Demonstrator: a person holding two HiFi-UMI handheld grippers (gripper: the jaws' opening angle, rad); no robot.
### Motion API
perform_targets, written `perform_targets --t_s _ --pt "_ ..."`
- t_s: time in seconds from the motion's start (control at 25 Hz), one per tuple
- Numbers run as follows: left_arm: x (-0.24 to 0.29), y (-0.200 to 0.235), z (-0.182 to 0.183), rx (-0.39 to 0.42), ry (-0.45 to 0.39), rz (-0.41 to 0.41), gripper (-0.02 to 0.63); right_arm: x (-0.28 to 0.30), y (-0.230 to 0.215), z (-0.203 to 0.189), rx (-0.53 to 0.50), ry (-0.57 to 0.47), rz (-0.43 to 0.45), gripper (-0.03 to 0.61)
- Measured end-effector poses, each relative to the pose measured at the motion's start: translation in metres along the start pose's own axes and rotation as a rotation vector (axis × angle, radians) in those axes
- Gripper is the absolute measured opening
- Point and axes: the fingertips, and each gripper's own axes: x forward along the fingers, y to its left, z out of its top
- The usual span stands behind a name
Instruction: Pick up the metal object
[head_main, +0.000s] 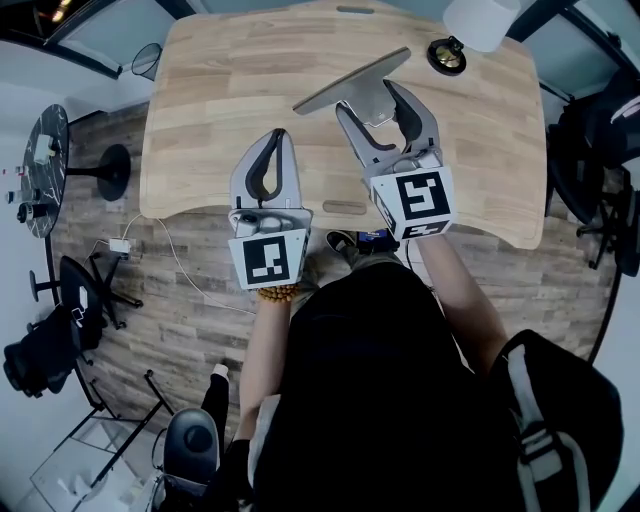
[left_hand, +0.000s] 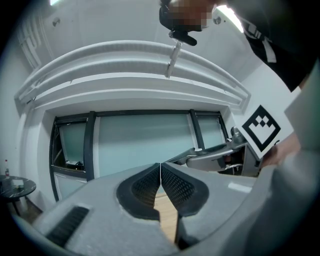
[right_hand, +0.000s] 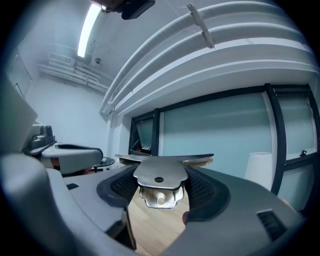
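1. Markings. The only print I can make out is the black-and-white square marker on each gripper's cube. I read no lettering on either one.

2. Right gripper (head_main: 368, 97). Its jaws are clamped on the metal object (head_main: 350, 80), a flat grey plate with a small bracket at the gripped end. In the right gripper view the plate (right_hand: 160, 172) sits crosswise between the two textured pads, its wide edge against the windows and the wooden top showing beneath it. It lies over the far middle of the wooden desk (head_main: 200, 120).

3. Left gripper (head_main: 278, 135). Its jaws are pressed together with nothing between them; the left gripper view (left_hand: 160, 167) shows the pads meeting along one line. It hangs over the desk's near edge, beside the right gripper.

4. Clearances. Bare wood lies to the left of both grippers. A white cylinder (head_main: 480, 20) and a round black item (head_main: 447, 55) stand at the far right corner, apart from the plate. Office chairs and a round black side table (head_main: 45, 170) ring the desk on the plank floor.
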Motion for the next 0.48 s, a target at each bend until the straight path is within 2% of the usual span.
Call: perform_targets --t_s 0.2,0.48 --pt "-0.002 -0.006 -0.003 0.001 0.0 -0.005 0.02 -0.011 -0.003 -0.003 0.014 -0.015 -0.024 0.285" --pt "-0.006 -0.014 -0.011 -0.004 0.016 -0.013 0.02 -0.021 -0.002 -0.021 0.032 0.01 -0.003 0.285"
